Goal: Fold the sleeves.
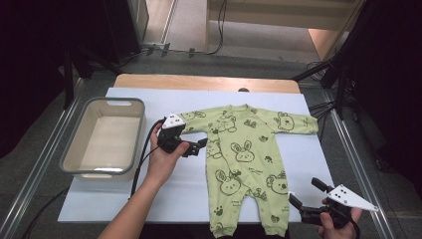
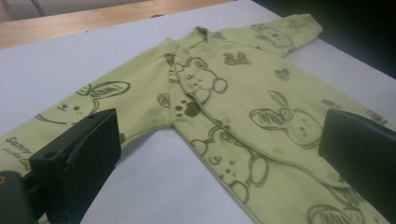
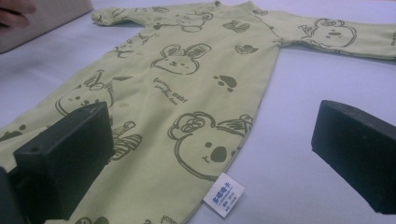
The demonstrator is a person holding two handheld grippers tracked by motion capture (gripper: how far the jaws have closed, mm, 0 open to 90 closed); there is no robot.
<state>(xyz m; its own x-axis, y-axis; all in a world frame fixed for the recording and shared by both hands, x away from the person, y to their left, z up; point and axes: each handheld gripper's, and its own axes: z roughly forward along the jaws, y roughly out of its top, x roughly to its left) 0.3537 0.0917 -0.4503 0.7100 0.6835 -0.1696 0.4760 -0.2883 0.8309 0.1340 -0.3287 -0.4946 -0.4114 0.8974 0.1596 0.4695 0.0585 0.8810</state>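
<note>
A light green baby romper (image 1: 249,149) printed with bunnies and koalas lies flat on the white mat, sleeves spread, legs toward me. My left gripper (image 1: 194,145) stands open just under the romper's left sleeve, at the armpit; in the left gripper view the romper (image 2: 224,107) lies ahead between the wide-apart jaws. My right gripper (image 1: 308,192) is open beside the right leg's outer edge. In the right gripper view, the romper (image 3: 187,107) shows with a small white side label (image 3: 223,194); nothing is between the jaws.
A grey plastic tub (image 1: 107,137), with nothing in it, stands at the left of the white mat (image 1: 124,189). A wooden table edge (image 1: 199,82) runs along the back. Metal rails and dark stands flank the table.
</note>
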